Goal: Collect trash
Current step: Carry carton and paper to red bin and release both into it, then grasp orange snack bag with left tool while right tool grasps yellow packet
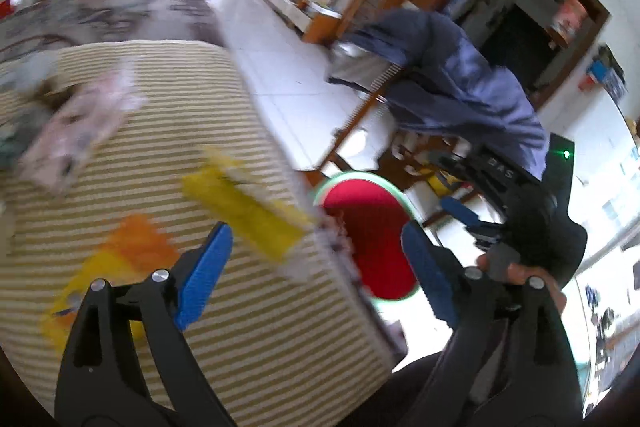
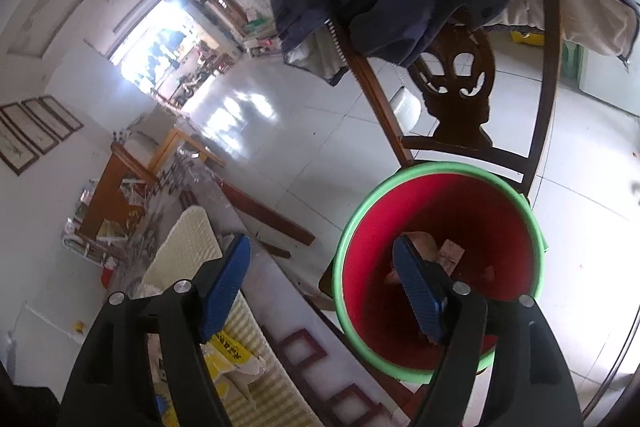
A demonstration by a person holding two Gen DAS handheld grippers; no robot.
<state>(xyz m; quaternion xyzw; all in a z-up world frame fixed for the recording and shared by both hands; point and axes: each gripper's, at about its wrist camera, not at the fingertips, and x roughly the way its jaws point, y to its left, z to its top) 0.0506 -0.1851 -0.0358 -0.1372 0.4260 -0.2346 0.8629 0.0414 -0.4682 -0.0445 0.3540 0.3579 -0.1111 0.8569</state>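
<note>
Right wrist view puts the right tool point(image 2: 320, 287) at lower centre, jaws wide and nothing between them, one finger hanging inside the red bucket point(image 2: 440, 227), where scraps point(image 2: 448, 255) already lie at the bottom. Left wrist view is smeared with blur: the left tool point(image 1: 316, 267) also stands wide and empty over the striped table point(image 1: 240, 347), with a yellow wrapper point(image 1: 248, 207) at mid-frame near the table edge, an orange-yellow packet point(image 1: 120, 251) lower left and a pinkish packet point(image 1: 76, 135) further left. Watch that edge: a hasty grab could knock the yellow wrapper to the floor beside the bucket. Blur like this suggests speed, so a pinch may close on air.
</note>
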